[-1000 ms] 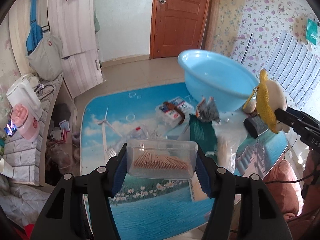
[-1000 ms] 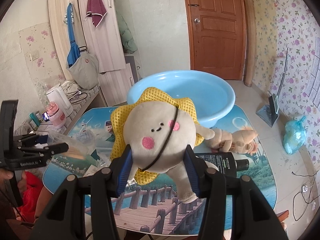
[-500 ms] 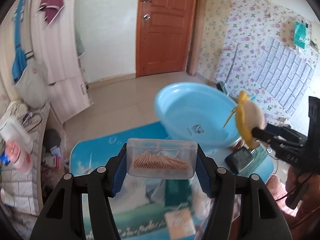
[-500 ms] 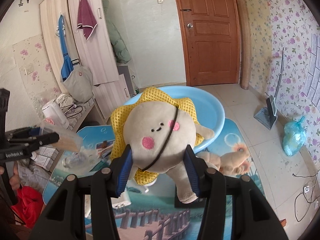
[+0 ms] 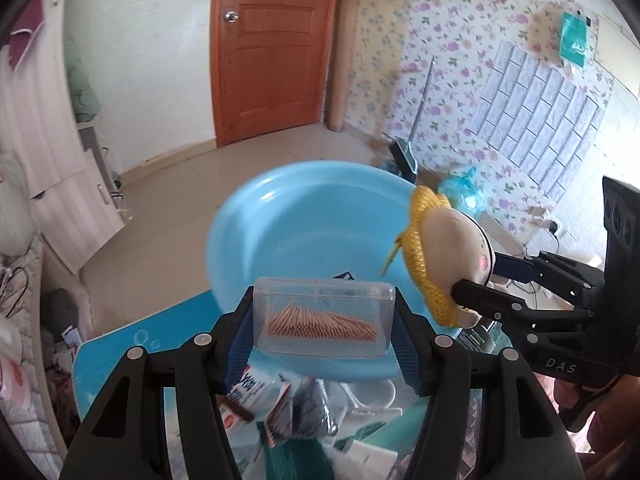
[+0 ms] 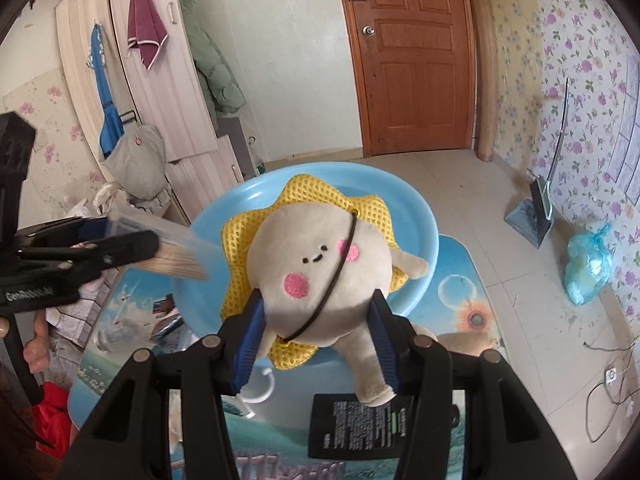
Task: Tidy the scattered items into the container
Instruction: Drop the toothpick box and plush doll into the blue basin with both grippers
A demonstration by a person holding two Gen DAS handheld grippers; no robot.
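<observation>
My left gripper point(image 5: 324, 320) is shut on a clear toothpick box point(image 5: 323, 314) and holds it above the near rim of the light blue basin point(image 5: 304, 220). My right gripper point(image 6: 316, 320) is shut on a sun plush toy point(image 6: 316, 256) with a yellow mesh mane, held over the basin point(image 6: 412, 216). The plush point(image 5: 448, 256) also shows at the right in the left wrist view, the toothpick box point(image 6: 176, 248) at the left in the right wrist view. The basin's inside looks empty.
On the blue printed table point(image 5: 120, 352) lie snack packets point(image 5: 288, 404), a white cup point(image 5: 368, 392) and a green packet point(image 5: 288, 452). A black bottle point(image 6: 360, 424), another plush point(image 6: 460, 340) and a white hook point(image 6: 260, 388) lie near the basin. A blue bag point(image 6: 588, 264) sits on the floor.
Both grippers moved forward toward the basin with their loads. The toothpick box and the plush now hang over the basin rather than over the table.
</observation>
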